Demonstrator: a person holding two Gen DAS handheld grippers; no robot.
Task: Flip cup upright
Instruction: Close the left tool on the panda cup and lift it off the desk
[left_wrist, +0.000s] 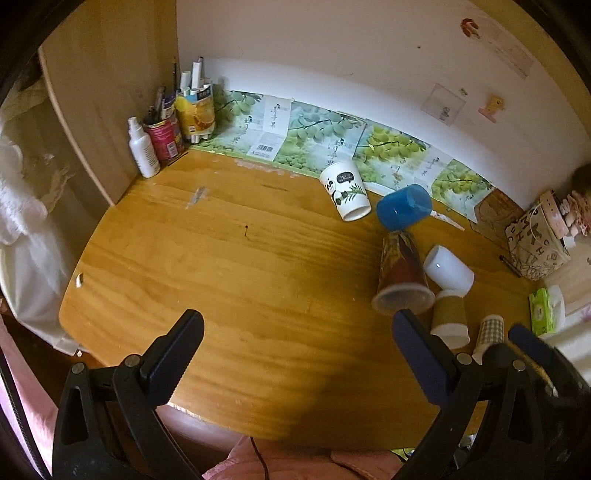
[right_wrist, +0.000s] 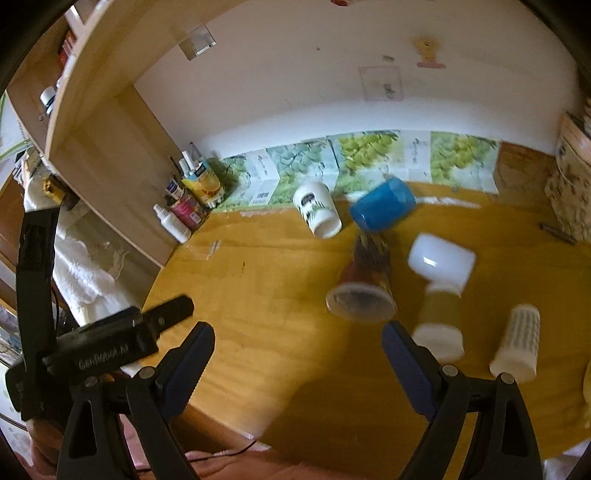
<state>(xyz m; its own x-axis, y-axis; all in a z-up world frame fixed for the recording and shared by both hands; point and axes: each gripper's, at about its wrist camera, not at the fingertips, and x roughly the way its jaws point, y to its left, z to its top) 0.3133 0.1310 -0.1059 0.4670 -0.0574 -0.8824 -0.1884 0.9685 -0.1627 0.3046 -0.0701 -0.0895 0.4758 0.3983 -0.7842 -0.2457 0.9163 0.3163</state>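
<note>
surface (left_wrist: 229, 266): wooden, six cups tipped over on the right side
both hand-held grippers (right_wrist: 295, 347): released, hovering
likely target: clear patterned cup (right_wrist: 364, 284), nearest the right one

Six cups (left_wrist: 402, 273) lie clustered on the table's (left_wrist: 240, 266) right, bottles (left_wrist: 143, 147) back-left.

Cup colours on the honey-yellow wooden table (left_wrist: 229, 280)

Showing: panda-print white cup (left_wrist: 345, 191), solid blue cup (left_wrist: 403, 206), red-and-dark patterned cup (left_wrist: 400, 271), plain white cup (left_wrist: 448, 269), mustard-brown cup (left_wrist: 449, 314), beige checked cup (left_wrist: 490, 330).
</note>
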